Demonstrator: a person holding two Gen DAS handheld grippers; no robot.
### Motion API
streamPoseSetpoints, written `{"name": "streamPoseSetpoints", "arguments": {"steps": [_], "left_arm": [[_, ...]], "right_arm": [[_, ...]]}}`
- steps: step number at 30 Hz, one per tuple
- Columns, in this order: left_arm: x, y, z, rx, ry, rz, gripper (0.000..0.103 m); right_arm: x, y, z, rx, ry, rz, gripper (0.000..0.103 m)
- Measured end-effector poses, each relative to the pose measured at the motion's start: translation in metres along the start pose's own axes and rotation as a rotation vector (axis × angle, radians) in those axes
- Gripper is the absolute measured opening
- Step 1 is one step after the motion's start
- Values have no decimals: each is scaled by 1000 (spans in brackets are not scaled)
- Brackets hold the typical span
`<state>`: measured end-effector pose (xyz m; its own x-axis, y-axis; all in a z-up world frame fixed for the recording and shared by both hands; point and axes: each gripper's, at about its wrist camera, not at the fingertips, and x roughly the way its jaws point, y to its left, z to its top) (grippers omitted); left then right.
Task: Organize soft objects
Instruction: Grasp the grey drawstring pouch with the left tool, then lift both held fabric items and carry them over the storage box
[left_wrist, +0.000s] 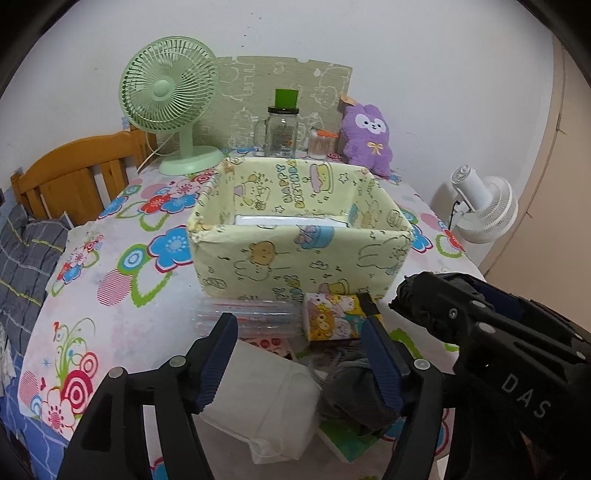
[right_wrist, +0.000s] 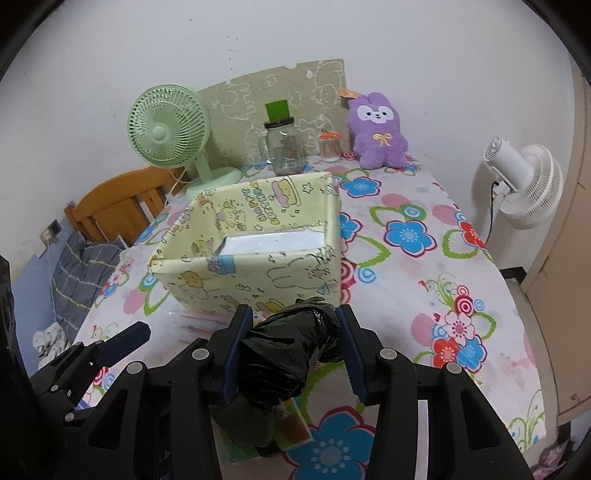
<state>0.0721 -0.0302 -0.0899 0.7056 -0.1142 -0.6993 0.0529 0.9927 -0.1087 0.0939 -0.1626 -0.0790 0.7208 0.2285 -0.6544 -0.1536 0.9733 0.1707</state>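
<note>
The right gripper (right_wrist: 295, 350) clamps a roll of black plastic bags (right_wrist: 288, 354) just in front of the yellow cartoon-print box (right_wrist: 258, 273) on the desk (right_wrist: 424, 280). The left gripper (left_wrist: 299, 354) hangs open above a white tissue pack (left_wrist: 266, 406) and grey cloth (left_wrist: 347, 391).

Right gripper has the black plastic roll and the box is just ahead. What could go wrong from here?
1. The black plastic roll sticks out past the right gripper; it may catch the box near wall unless lifted over the rim.
2. The open left gripper hangs close beside it, over the white packet and grey cloth; the two could collide.
</note>
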Motion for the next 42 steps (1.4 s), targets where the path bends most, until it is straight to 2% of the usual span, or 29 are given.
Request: {"name": "streamPoseSetpoints", "arguments": {"steps": [13,26,33,42], "left_arm": [[6,-32,-18,41,26,-35,73],[25,-50,-37,74,68,-20,72],[33,-48,-42,68,91,-1,58],[34,-49,-39,75,84,9,47]], "right_arm": [[-7,-24,-20,21,8,-31,50],[0,-38,-39,37,48,-51,50],[6,-39,-43,43,68,-44,50],[9,-37,-41,43,72,-36,50]]}}
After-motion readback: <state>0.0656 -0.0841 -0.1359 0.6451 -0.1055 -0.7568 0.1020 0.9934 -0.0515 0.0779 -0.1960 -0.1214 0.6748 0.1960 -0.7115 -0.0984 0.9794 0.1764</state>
